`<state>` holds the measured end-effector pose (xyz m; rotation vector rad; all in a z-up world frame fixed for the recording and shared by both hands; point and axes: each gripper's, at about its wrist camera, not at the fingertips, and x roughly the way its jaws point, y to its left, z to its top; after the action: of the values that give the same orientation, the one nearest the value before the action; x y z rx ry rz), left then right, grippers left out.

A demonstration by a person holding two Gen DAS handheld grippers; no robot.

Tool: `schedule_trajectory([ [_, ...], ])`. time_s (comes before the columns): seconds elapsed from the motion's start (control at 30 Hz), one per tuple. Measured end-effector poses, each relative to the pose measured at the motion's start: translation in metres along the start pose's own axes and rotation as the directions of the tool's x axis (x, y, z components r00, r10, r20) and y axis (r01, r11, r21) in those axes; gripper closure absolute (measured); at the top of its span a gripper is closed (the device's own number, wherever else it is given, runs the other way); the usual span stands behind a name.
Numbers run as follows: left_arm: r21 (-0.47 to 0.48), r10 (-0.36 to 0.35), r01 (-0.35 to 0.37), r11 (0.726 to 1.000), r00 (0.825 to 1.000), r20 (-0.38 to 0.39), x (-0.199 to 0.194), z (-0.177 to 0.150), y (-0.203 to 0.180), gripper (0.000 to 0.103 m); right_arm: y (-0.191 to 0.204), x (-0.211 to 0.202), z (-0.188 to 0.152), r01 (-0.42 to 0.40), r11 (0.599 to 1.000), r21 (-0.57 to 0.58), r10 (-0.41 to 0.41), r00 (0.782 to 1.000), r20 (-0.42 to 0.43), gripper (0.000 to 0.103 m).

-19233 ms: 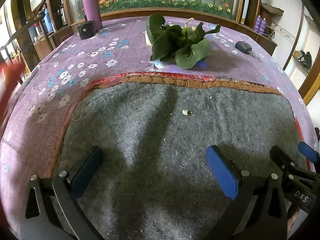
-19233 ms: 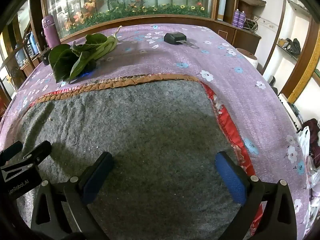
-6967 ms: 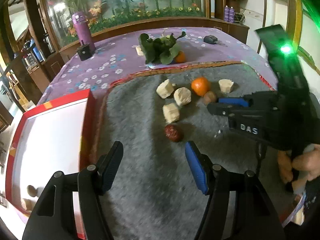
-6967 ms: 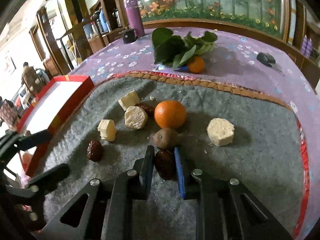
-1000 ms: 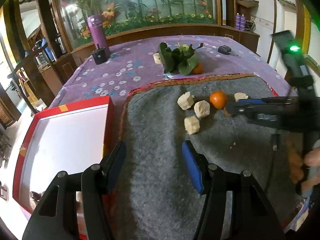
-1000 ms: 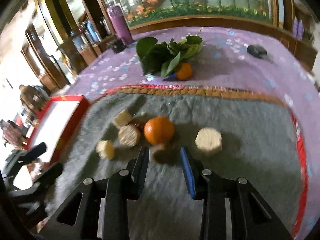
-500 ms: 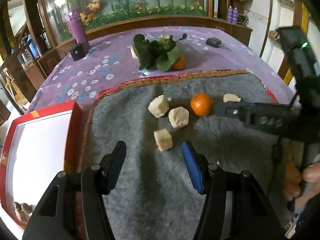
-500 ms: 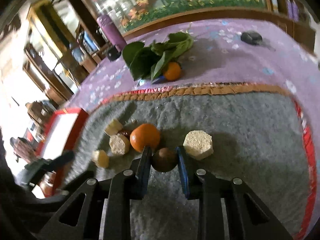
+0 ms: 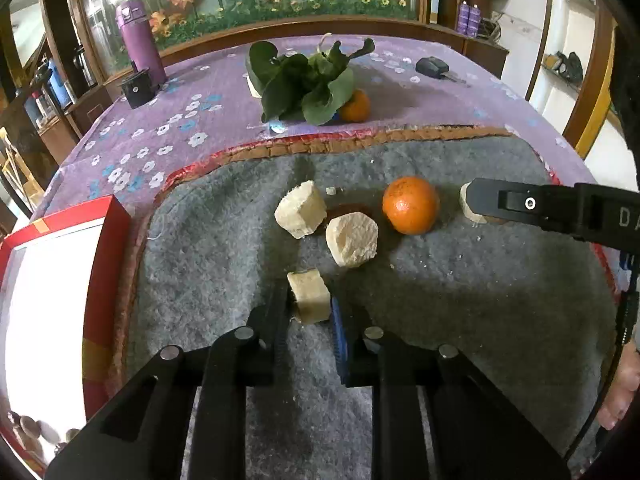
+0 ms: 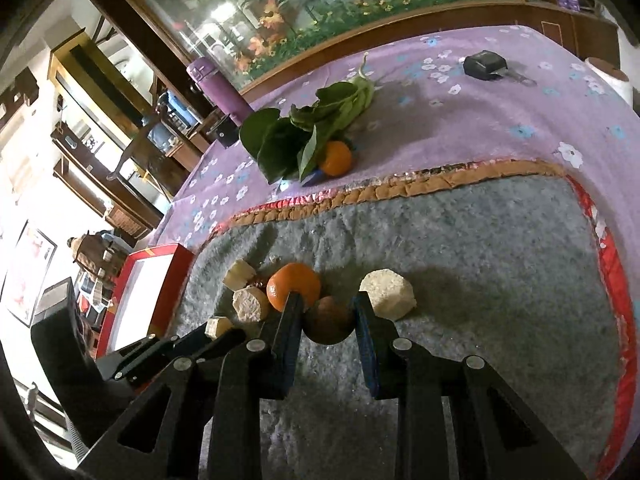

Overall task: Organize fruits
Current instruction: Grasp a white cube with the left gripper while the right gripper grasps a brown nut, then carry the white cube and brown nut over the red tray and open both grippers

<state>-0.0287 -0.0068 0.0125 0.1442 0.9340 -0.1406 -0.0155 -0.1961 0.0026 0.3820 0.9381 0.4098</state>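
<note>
My left gripper (image 9: 308,301) is shut on a small pale cube (image 9: 307,294) lying on the grey felt mat (image 9: 460,300). Just beyond it lie two more pale chunks (image 9: 301,209) (image 9: 352,239) and an orange (image 9: 411,205). In the right wrist view my right gripper (image 10: 327,305) is shut on a brown round fruit (image 10: 328,322). That fruit sits between the orange (image 10: 294,285) and a pale hexagonal chunk (image 10: 388,294). A red box (image 9: 108,248) with a white floor stands at the mat's left edge.
On the purple flowered cloth (image 9: 208,120) at the back lie leafy greens (image 9: 304,80) with a small orange (image 9: 356,105) beside them, a purple bottle (image 9: 140,44), a black cube (image 9: 136,89) and a key fob (image 9: 431,66). A hand (image 9: 624,384) shows at the right edge.
My left gripper moved forward and down over the pale cube and closed on it. My right gripper closed on the brown fruit and rolled, tilting its view.
</note>
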Motion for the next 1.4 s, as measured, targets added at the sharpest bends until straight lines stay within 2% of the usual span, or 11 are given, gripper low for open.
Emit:
schedule_trajectory([
  [0.17,-0.008,-0.014,0.014,1.000,1.000,0.017,-0.005,-0.002,0.003,0.088,0.001,-0.005,0.000,-0.041,0.999,-0.003,0.041,0.999,0.024,0.076],
  [0.33,-0.032,-0.012,0.015,0.999,0.997,0.073,-0.031,-0.007,0.012,0.088,0.012,-0.016,-0.001,-0.060,0.997,-0.056,0.065,0.993,0.095,0.077],
  [0.47,-0.052,-0.006,0.012,0.999,0.993,0.121,-0.056,-0.014,0.021,0.087,0.017,-0.019,-0.002,-0.028,0.995,-0.093,0.040,0.990,0.133,0.076],
  [0.6,-0.069,0.005,0.006,0.998,0.987,0.161,-0.080,-0.024,0.033,0.087,0.017,-0.012,-0.001,0.002,0.995,-0.100,0.010,0.992,0.124,0.076],
  [0.67,-0.081,0.032,-0.018,0.997,0.983,0.180,-0.086,-0.027,0.041,0.087,0.018,-0.007,-0.002,0.027,0.995,-0.100,-0.015,0.993,0.120,0.076],
  [0.8,-0.115,0.098,-0.076,0.990,0.974,0.204,-0.096,-0.033,0.062,0.087,0.026,-0.003,-0.006,0.005,0.996,-0.086,0.003,0.995,0.099,0.077],
  [0.93,-0.148,0.175,-0.145,0.978,0.959,0.221,-0.104,-0.041,0.083,0.087,0.056,-0.001,-0.015,-0.045,0.993,-0.110,0.054,0.995,0.089,0.077],
  [1.13,-0.203,0.235,-0.189,0.961,0.943,0.235,-0.111,-0.053,0.114,0.087,0.124,0.011,-0.030,-0.124,0.970,-0.207,0.137,0.989,0.049,0.077],
  [1.4,-0.265,0.271,-0.209,0.941,0.935,0.228,-0.116,-0.074,0.147,0.087,0.197,0.025,-0.054,-0.189,0.932,-0.309,0.201,0.980,0.006,0.077],
])
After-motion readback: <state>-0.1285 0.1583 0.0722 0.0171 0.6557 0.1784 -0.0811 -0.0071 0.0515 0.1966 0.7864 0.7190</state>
